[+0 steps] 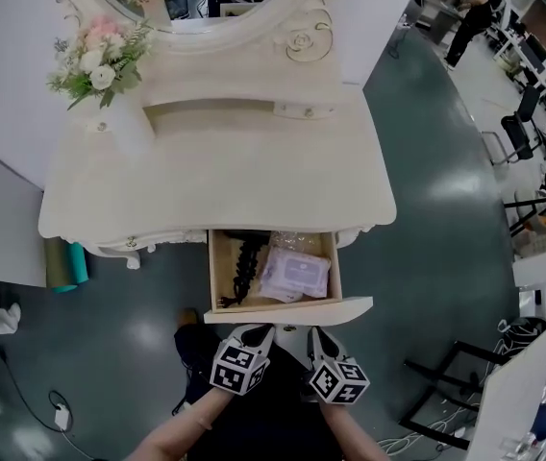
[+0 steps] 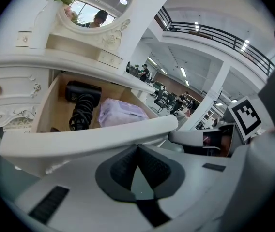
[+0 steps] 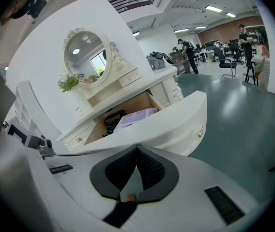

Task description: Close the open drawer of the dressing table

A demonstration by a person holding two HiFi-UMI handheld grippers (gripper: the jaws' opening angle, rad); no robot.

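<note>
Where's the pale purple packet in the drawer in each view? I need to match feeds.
Head view: pale purple packet, right half of the open drawer, picture centre.
Left gripper view: packet left of centre, beyond the drawer front.
Right gripper view: packet centre, just above the drawer front.
Shared landmark: black coiled cord immediately at its left.

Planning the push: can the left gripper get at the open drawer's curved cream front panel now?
Likely yes: the left gripper, jaws together, sits close to the curved cream front panel, nothing between them.
</note>
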